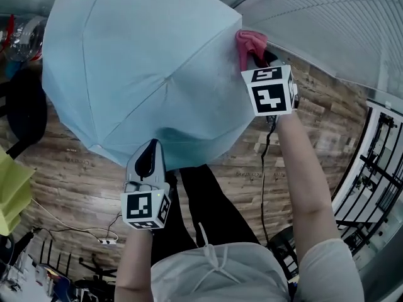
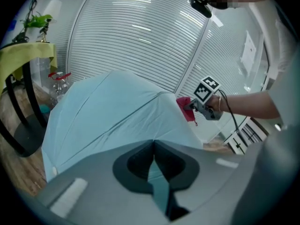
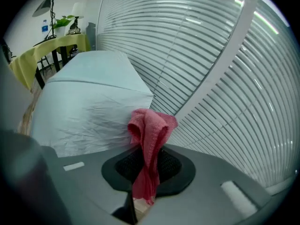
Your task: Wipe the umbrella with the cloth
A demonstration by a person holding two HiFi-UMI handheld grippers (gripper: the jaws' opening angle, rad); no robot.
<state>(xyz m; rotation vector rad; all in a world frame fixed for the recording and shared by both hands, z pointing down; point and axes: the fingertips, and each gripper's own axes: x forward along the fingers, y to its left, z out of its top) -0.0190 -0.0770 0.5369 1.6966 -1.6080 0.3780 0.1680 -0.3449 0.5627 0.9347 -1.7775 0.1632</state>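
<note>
An open pale blue umbrella (image 1: 138, 61) fills the upper left of the head view, its canopy facing up. My left gripper (image 1: 150, 158) is shut on the canopy's near edge, and a strip of blue fabric (image 2: 157, 182) shows between the jaws. My right gripper (image 1: 257, 58) is shut on a red cloth (image 1: 247, 43), which rests against the canopy's right edge. In the right gripper view the cloth (image 3: 149, 144) bunches up above the jaws beside the umbrella (image 3: 89, 102).
A wooden floor (image 1: 69, 168) lies below. A white slatted wall (image 1: 327, 24) runs at the upper right. A yellow-covered table (image 1: 12, 190) is at the left, a black chair (image 1: 25, 115) beside it, a white rack (image 1: 371, 162) at the right. Cables (image 1: 94, 234) lie on the floor.
</note>
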